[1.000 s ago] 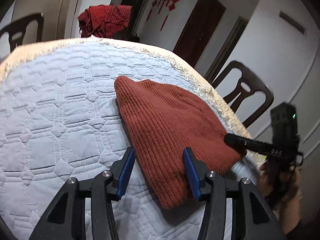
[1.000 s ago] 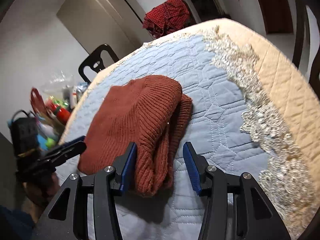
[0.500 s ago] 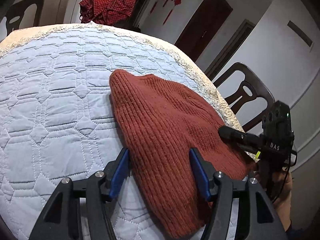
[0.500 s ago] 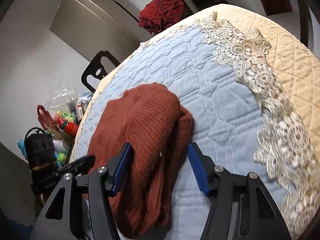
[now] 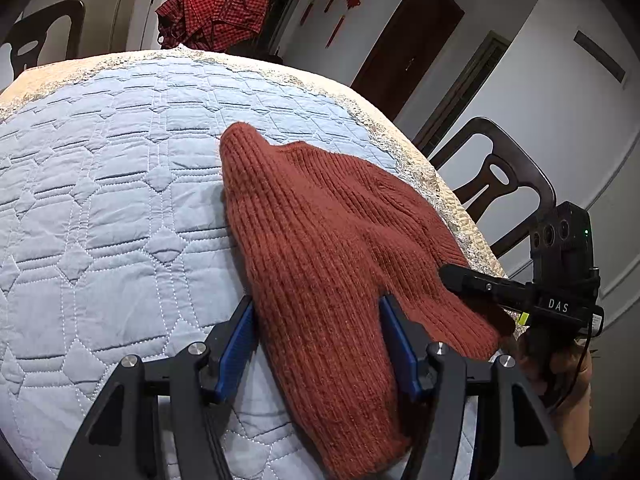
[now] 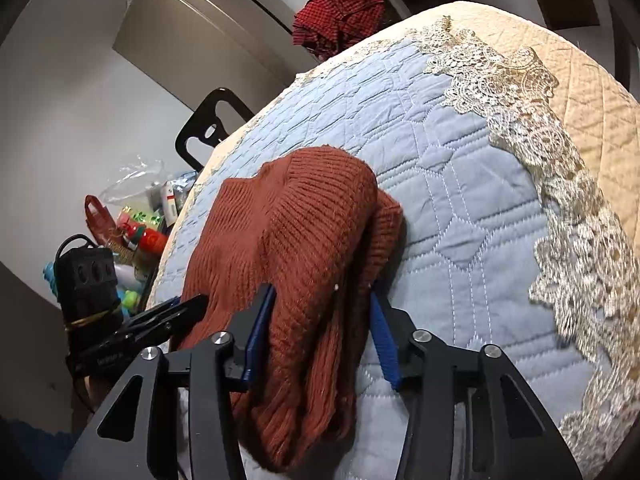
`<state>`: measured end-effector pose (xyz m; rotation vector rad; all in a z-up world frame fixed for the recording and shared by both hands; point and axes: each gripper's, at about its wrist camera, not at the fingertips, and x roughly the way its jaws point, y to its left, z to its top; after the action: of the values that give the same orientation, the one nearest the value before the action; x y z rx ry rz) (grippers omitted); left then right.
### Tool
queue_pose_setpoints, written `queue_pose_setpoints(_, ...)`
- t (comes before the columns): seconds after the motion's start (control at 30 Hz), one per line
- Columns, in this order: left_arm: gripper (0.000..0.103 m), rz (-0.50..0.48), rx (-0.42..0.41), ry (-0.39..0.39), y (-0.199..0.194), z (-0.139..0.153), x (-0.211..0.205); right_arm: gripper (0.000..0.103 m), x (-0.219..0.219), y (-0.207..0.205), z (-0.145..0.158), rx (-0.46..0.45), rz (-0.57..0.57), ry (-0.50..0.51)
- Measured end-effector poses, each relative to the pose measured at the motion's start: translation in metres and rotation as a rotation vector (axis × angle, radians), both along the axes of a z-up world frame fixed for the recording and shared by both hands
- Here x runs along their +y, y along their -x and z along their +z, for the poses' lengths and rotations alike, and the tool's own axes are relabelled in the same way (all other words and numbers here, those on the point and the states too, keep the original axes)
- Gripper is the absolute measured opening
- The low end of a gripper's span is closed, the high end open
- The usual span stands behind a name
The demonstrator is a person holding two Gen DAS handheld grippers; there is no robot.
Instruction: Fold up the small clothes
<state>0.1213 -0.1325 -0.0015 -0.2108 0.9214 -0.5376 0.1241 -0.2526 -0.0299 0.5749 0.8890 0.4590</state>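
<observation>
Meanwhile the rust knit garment [image 5: 332, 264] lay folded on the quilted tabletop [image 5: 100, 200]; each hand-held gripper, left [image 5: 320, 344] and right [image 6: 316, 336], straddled its near edge, the right's jaws having just narrowed, pads' contact unclear.

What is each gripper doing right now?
Left gripper: open, jaws just opened, straddling the rust sweater.
Right gripper: jaws just closed in, gripping the sweater's folded edge.

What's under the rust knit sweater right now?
The rust knit sweater lies on the blue quilted cover. In the right wrist view a second knit layer shows under its folded edge. Anything else beneath is covered.
</observation>
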Motion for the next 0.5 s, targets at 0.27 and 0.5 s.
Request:
queue_pose_setpoints(0.27,0.057,-0.012,-0.015,-0.046,-0.006,0.004,-0.011,0.036,0.002,-0.010,0.001,0.008,-0.014,0.000)
queue_pose_setpoints(0.5,0.043,-0.029,-0.094,-0.101,0.008,0.024,-0.016,0.029,0.008,-0.002,0.018,-0.033,-0.021,0.023)
